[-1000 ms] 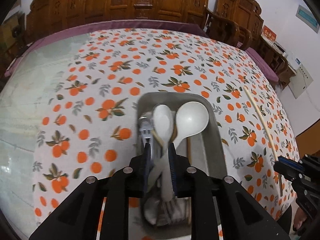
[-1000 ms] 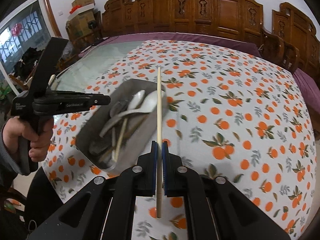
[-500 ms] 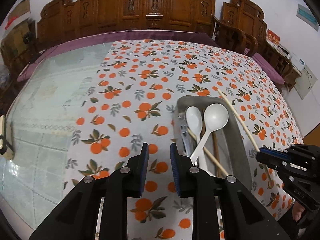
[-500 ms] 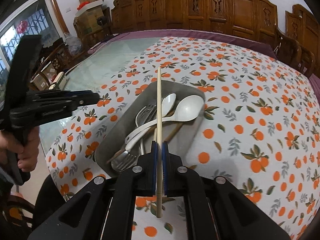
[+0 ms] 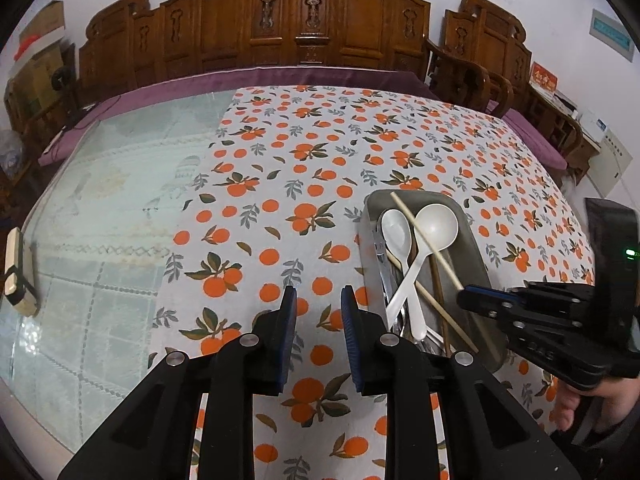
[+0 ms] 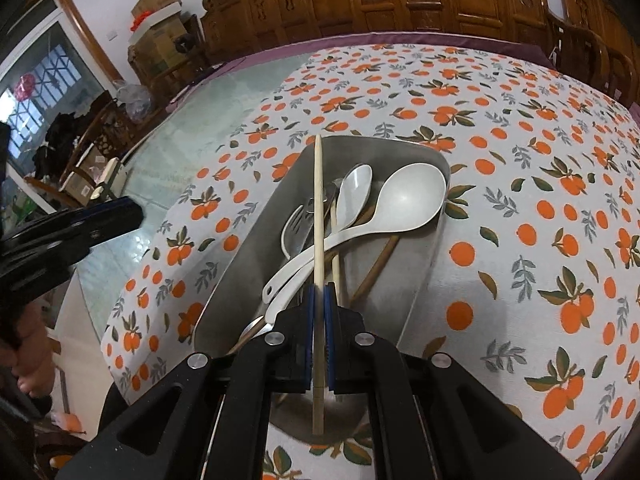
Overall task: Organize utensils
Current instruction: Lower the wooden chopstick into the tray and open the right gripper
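Observation:
A grey metal tray (image 6: 424, 272) (image 5: 476, 252) sits on the orange-print tablecloth. It holds two white spoons (image 6: 404, 204) (image 5: 434, 224), a fork (image 6: 292, 228) and brown chopsticks (image 6: 376, 268). My right gripper (image 6: 319, 292) is shut on a pale wooden chopstick (image 6: 318, 200) and holds it lengthwise above the tray; it also shows in the left wrist view (image 5: 464, 292), with the chopstick (image 5: 424, 236) over the spoons. My left gripper (image 5: 318, 300) is open and empty, over the cloth left of the tray.
The tablecloth (image 5: 304, 160) covers the right part of a glass-topped table (image 5: 100, 208). A small cream box (image 5: 18, 272) lies at the table's left edge. Carved wooden chairs (image 5: 304, 20) stand behind the table. The tray is near the table's front edge.
My left gripper let go of the white spoon, opened and moved left off the tray. My right gripper carried the chopstick from the cloth to above the tray.

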